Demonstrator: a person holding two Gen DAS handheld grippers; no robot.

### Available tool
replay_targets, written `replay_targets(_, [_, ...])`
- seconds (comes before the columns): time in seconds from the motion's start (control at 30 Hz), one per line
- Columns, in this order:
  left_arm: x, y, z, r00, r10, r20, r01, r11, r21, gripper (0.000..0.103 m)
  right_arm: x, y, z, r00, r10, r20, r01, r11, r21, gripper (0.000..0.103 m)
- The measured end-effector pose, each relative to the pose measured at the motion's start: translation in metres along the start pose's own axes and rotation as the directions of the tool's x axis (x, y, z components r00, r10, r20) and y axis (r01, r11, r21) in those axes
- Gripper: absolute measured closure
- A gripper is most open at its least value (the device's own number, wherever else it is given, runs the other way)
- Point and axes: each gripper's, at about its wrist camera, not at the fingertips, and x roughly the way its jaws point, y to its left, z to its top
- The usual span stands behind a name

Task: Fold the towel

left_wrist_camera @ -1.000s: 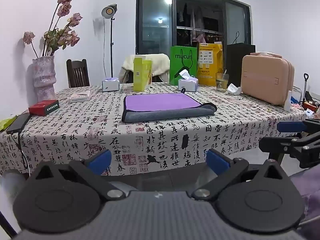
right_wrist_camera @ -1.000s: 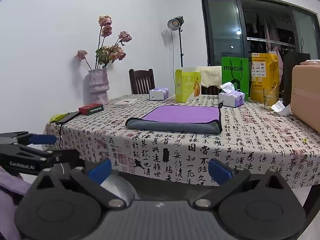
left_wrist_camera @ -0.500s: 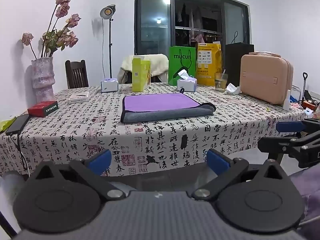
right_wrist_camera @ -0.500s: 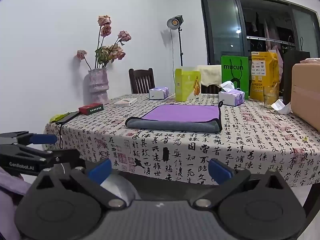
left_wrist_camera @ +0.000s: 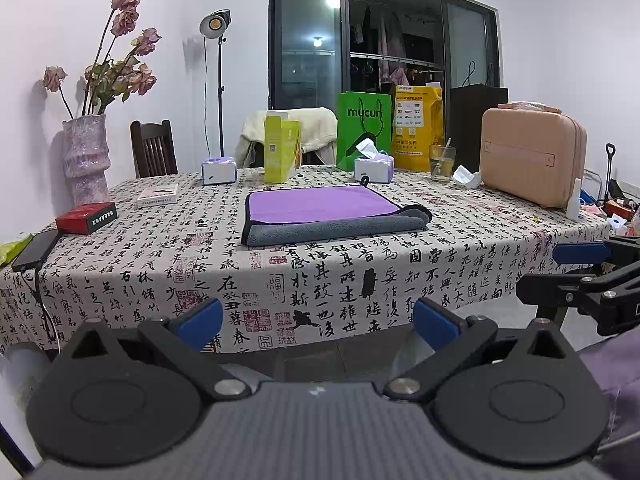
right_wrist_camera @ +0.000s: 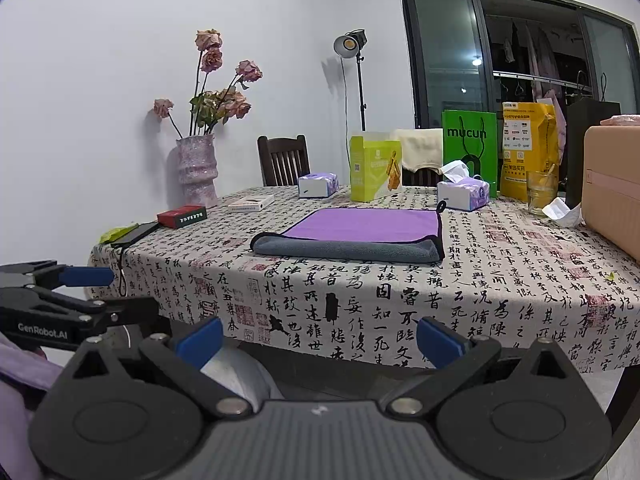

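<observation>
Well back from the table (left_wrist_camera: pixel 120 264), you have both tools low before its near edge. The towel (left_wrist_camera: pixel 332 214) lies mid-table, purple face up, its grey near edge rolled over. Your left gripper (left_wrist_camera: pixel 318 318) and right gripper (right_wrist_camera: pixel 320 338) are spread wide, holding nothing. Folding looks unstarted or paused; next, reach in and pinch corners.

Both wrist views low, off table (left_wrist_camera: pixel 360 272) front edge, facing across; sharing towel (right_wrist_camera: pixel 360 236).
</observation>
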Motion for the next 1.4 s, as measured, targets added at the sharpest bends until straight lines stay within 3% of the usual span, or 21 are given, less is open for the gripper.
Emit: replay_targets(1.4, [0.0036, 0.0024, 0.0, 1.0, 0.004, 0.006, -0.004, 1.0, 0.007, 0.0, -0.0016, -0.0029, 0.0032, 1.0, 0.0, 0.0, 0.0, 1.0, -0.001, 0.0])
